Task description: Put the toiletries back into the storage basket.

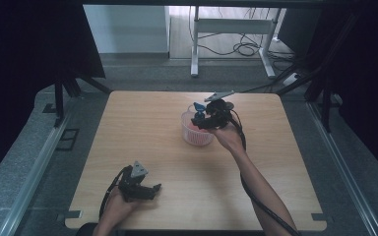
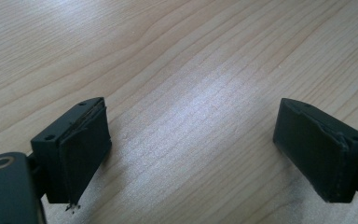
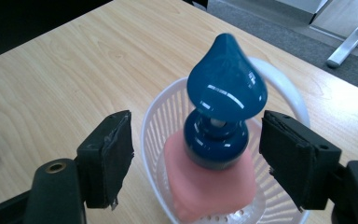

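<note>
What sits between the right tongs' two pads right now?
In the right gripper view, the blue drop-shaped piece stands between the pads of the right tongs, untouched by either. It rests on the pink block in the white basket.

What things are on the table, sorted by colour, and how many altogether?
White: 1, the slotted basket
Pink: 1, the soft lump lying in the basket
Blue: 1, the glossy drop-shaped piece standing on the pink lump
Total: 3
</note>
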Motion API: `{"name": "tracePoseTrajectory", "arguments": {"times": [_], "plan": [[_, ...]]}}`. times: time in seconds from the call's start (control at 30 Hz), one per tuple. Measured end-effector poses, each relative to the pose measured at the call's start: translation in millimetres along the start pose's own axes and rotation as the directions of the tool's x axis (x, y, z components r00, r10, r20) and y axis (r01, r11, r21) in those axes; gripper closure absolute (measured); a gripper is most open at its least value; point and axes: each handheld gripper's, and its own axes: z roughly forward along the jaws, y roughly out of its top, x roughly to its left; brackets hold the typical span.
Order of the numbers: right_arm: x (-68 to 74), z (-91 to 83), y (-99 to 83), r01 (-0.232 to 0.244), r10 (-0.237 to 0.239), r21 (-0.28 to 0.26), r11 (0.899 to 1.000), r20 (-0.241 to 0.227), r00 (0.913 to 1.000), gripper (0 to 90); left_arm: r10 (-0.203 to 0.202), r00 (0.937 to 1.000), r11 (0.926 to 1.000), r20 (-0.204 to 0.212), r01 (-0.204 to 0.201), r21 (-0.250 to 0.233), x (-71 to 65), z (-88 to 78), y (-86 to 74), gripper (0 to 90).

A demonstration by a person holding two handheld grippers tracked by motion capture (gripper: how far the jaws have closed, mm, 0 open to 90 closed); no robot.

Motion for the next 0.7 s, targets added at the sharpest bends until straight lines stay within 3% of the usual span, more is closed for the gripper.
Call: {"name": "tracePoseTrajectory", "arguments": {"times": [0.7], "plan": [[6.4, -24.5, -9.4, 0.020, -0.019, 0.012, 1.000, -0.021, 0.9996, 15.2, -0.005, 1.0000, 1.0000, 0.000, 0.005, -0.001, -0.3, 0.0, -0.1, 10.2]]}}
